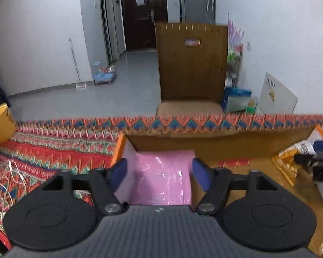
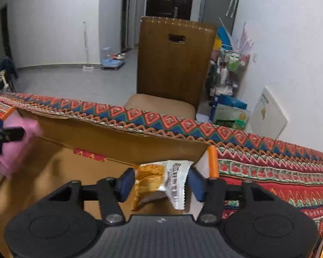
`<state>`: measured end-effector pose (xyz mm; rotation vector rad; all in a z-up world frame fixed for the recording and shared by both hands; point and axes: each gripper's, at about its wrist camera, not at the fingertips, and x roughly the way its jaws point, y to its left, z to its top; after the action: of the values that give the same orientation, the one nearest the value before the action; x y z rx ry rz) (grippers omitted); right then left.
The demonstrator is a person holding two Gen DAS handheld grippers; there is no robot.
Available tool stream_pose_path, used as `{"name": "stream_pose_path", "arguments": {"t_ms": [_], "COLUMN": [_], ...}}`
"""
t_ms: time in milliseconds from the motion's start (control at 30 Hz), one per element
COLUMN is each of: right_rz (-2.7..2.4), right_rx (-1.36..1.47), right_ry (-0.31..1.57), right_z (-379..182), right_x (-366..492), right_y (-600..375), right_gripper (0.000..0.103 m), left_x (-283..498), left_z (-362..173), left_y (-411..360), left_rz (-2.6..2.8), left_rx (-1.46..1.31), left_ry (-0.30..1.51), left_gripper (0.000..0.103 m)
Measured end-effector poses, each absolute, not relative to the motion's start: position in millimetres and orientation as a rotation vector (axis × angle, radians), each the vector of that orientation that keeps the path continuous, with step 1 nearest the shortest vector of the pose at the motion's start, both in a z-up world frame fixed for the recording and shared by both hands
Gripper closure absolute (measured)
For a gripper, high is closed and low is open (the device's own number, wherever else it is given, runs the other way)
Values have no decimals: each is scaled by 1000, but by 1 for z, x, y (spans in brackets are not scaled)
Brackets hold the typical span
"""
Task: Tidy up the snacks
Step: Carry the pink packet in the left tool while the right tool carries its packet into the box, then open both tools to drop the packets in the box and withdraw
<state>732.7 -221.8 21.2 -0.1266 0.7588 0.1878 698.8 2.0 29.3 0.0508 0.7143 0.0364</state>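
My left gripper (image 1: 159, 169) is shut on a pink snack packet (image 1: 159, 178) and holds it at the left end of an open cardboard box (image 1: 183, 144). My right gripper (image 2: 160, 181) is shut on an orange and white snack packet (image 2: 161, 182) at the right end of the same box (image 2: 97, 135). The pink packet (image 2: 17, 144) and the left gripper's fingers (image 2: 13, 134) show at the left of the right wrist view. The orange packet (image 1: 290, 157) shows at the right of the left wrist view.
The box lies on a table with a red patterned cloth (image 2: 269, 172). A wooden chair (image 2: 174, 64) stands behind the table. A yellow container (image 1: 1, 122) sits at the table's left end. White wires (image 1: 2, 182) lie on the cloth at the left.
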Motion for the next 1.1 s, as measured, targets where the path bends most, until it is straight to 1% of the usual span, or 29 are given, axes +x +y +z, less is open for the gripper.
{"name": "stream_pose_path", "arguments": {"t_ms": [33,67,300,433,567,633,733,800,833,900,967,1100], "right_rz": [199,201,200,189,231,242,257,281,289,306,322,352], "right_rx": [-125,-125,-123,-159,-133,-142,-152,-145,-139,-131,-122,-89], "right_ry": [737,724,705,700,625,582,521,496,488,461,433,391], "right_z": [23,23,26,38,82,108,140,158,164,178,190,208], "right_x": [729,727,712,711,680,657,615,582,568,535,500,429], "right_y": [-221,-221,-224,-224,-225,-225,-227,-231,-233,-238,-245,-262], "right_gripper": [23,17,17,19,19,18,18,17,17,16,12,10], "left_x": [699,697,679,657,622,598,556,526,507,473,436,362], "left_z": [28,28,38,80,130,152,178,191,197,204,208,214], "left_y": [6,9,11,14,20,20,20,16,14,10,7,7], "left_rz": [8,7,19,-43,-55,-48,-61,-77,-89,-110,-125,-161], "left_rx": [23,6,21,-6,-5,-1,10,26,33,45,55,50], "left_ry": [723,714,634,629,596,572,532,505,488,460,438,405], "left_gripper": [27,26,23,22,19,17,10,9,6,5,4,1]}}
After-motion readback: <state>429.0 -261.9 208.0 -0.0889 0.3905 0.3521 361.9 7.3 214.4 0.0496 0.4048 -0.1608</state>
